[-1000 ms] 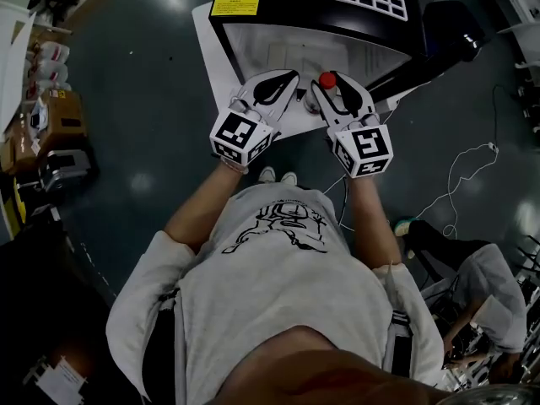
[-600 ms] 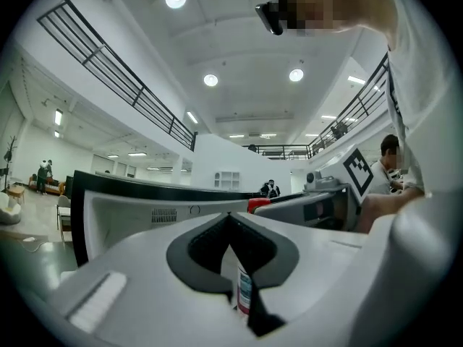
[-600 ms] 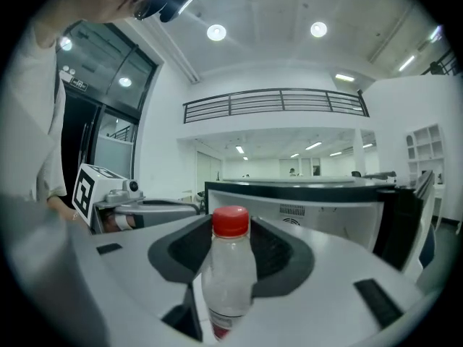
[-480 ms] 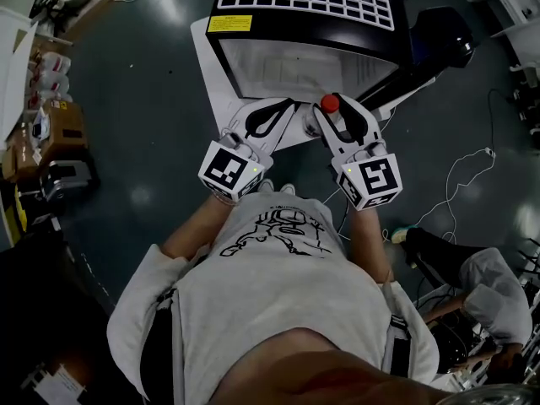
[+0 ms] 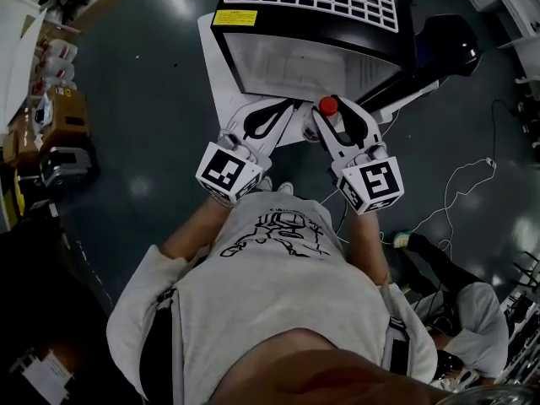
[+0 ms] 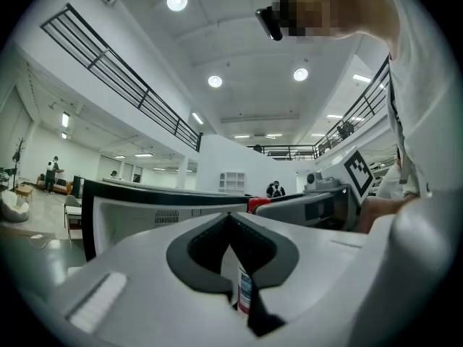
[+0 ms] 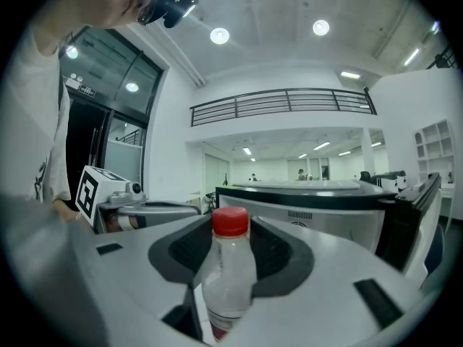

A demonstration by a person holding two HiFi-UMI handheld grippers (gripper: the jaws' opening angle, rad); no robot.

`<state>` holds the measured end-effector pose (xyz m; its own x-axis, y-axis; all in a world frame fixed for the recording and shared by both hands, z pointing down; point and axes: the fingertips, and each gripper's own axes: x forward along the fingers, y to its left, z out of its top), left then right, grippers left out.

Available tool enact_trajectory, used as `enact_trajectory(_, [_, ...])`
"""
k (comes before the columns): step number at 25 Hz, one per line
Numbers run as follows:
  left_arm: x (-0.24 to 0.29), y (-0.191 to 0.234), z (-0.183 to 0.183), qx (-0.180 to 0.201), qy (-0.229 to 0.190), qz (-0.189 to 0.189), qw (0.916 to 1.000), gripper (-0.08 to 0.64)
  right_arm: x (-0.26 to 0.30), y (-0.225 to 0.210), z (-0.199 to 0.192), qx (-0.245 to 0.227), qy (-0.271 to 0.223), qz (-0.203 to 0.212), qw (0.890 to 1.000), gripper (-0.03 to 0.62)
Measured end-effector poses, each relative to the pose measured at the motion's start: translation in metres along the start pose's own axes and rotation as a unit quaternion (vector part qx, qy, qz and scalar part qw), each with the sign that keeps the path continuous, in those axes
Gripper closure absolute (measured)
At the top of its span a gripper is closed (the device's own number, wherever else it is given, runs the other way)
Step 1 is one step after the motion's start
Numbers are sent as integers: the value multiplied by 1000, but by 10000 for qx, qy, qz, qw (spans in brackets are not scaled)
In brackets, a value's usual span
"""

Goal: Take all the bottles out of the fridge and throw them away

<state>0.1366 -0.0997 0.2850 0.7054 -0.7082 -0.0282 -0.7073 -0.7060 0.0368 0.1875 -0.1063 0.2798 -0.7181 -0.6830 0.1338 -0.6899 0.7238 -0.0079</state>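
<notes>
A black small fridge [image 5: 312, 7] stands open in front of me, its white inside [image 5: 295, 62] showing no bottles from the head view. My right gripper [image 5: 335, 108] is shut on a clear bottle with a red cap [image 5: 328, 105], held upright just outside the opening; in the right gripper view the bottle [image 7: 230, 266] fills the space between the pads. My left gripper [image 5: 287, 106] hovers beside it, jaws closed tip to tip. In the left gripper view a sliver of a labelled bottle [image 6: 244, 291] shows in the slit low between the jaws; where it lies is unclear.
The fridge's black door [image 5: 439, 49] hangs open to the right. A white sheet [image 5: 221, 91] lies under the fridge. Boxes and gear [image 5: 51, 116] line the left side. Cables [image 5: 456, 184] trail on the dark floor at right, near another person [image 5: 472, 327].
Both grippers have drawn back a little from the fridge opening toward my body. The right one still holds the red-capped bottle; the left has stayed shut.
</notes>
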Motion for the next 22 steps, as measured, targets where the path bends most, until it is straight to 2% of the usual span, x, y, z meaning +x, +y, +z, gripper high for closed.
enact_trajectory(14, [-44,8,-11,-98,-21,683,9976,551,7,37,-2,-165,32,594,9981,428])
enact_trajectory(22, [-91,39,-3,-100,-79,903,9958,551,44,83,6,-216,22,978,9950,430])
